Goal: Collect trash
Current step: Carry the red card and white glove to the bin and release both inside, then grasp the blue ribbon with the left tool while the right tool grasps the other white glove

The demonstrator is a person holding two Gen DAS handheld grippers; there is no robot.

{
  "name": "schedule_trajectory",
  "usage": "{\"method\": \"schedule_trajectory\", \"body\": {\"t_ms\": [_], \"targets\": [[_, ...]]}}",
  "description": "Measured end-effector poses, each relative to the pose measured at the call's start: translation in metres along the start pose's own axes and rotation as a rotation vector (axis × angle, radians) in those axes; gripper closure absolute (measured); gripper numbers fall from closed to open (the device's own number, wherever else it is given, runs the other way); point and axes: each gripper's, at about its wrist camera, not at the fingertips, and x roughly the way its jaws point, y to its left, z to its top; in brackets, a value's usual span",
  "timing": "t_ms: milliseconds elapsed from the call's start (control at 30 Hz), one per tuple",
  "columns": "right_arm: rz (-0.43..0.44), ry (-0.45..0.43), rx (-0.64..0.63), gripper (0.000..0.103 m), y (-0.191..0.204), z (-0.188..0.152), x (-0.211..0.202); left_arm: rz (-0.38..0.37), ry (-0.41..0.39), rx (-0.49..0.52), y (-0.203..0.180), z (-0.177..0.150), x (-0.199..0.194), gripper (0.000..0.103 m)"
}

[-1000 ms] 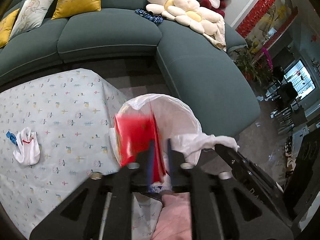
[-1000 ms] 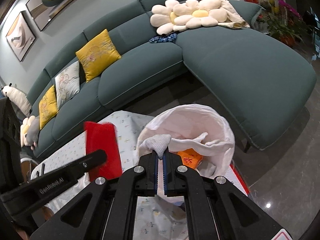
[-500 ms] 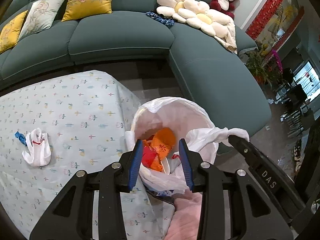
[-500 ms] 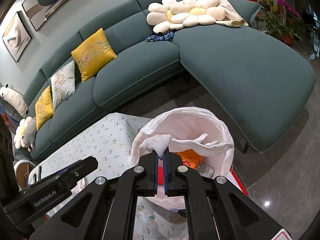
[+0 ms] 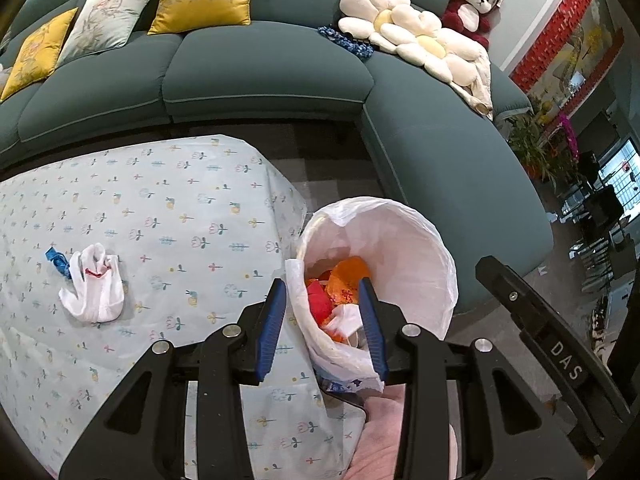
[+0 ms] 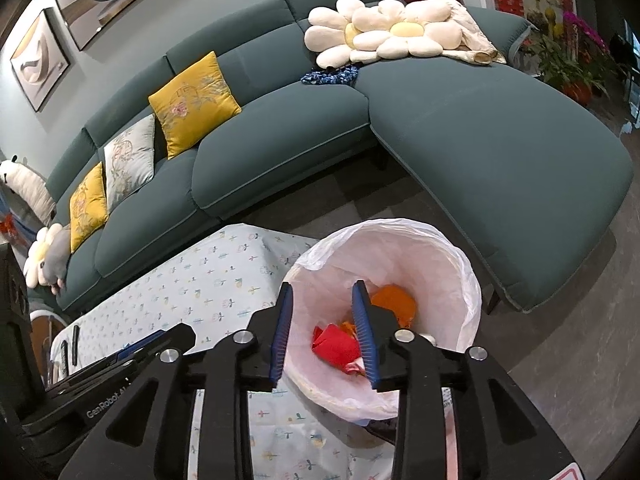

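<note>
A bin lined with a white bag (image 5: 416,248) stands at the table's right edge; it also shows in the right wrist view (image 6: 432,256). Inside lie a red packet (image 6: 334,346) and orange wrappers (image 5: 350,272). My left gripper (image 5: 323,300) is open and empty above the bin's near rim. My right gripper (image 6: 322,306) is open and empty over the bin. A crumpled white bag with a blue scrap (image 5: 94,288) lies on the flowered tablecloth (image 5: 180,216) to the left.
A teal sofa (image 5: 264,68) with yellow cushions curves behind the table and to the right. A flower cushion (image 5: 412,40) and a red plush bear (image 5: 476,0) sit on it. Plants (image 5: 536,148) and chairs stand at far right.
The left gripper opened and dropped the red packet into the bin. The right gripper let go of the bag's rim and opened. Both cameras pulled back slightly.
</note>
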Motion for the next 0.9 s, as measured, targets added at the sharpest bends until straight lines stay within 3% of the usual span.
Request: {"method": "schedule_trajectory", "body": {"t_ms": [500,900], "targets": [[0.018,0.006,-0.068,0.063,0.038,-0.009,-0.006,0.039,-0.029,-0.064,0.042,-0.006,-0.022,0.064],[-0.008,0.013,-0.215,0.057,0.090,-0.023,-0.004,0.092,-0.053,-0.116,0.090,-0.012,-0.037,0.064]]}}
